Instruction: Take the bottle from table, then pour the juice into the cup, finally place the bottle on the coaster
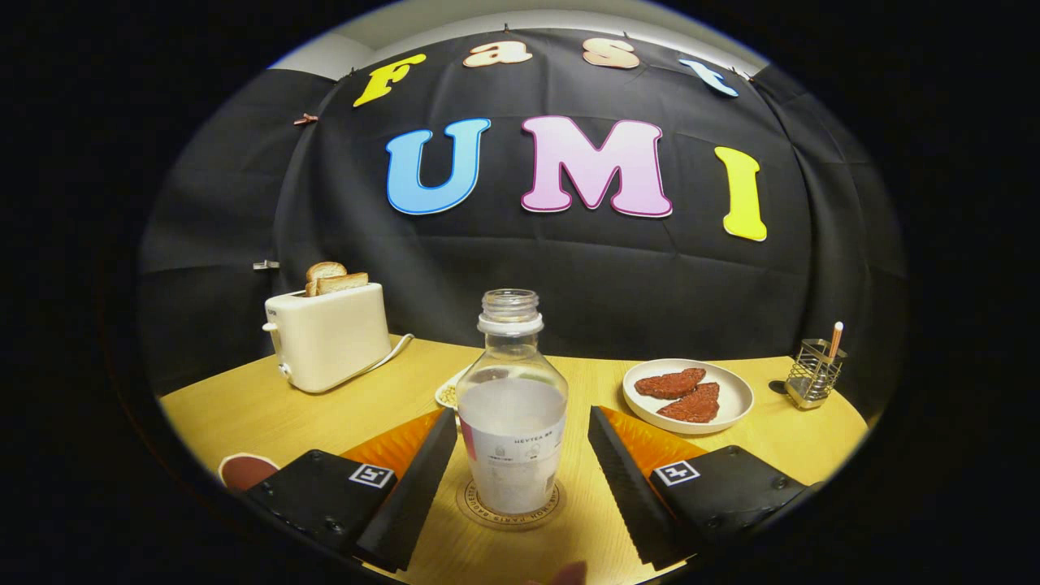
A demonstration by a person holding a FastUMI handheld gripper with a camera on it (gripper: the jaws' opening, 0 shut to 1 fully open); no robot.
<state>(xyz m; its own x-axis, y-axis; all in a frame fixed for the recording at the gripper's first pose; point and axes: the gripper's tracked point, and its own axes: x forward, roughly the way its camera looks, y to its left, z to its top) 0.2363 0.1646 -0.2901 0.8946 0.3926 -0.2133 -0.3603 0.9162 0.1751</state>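
Note:
A clear uncapped plastic bottle (511,406) with a white label stands upright on a round wooden coaster (509,508), holding pale liquid up to its shoulder. My gripper (520,422) is open, with one finger on each side of the bottle and a gap between each finger and its wall. The rim of a reddish-brown cup (246,469) peeks out beside the left finger's housing, near the table's front left edge.
A cream toaster (329,335) with two slices of toast stands at the back left, its cord trailing right. A white plate (735,396) with two reddish patties sits right of the bottle. A wire holder (814,372) with a pen stands at the far right. A small dish (448,393) peeks out behind the bottle.

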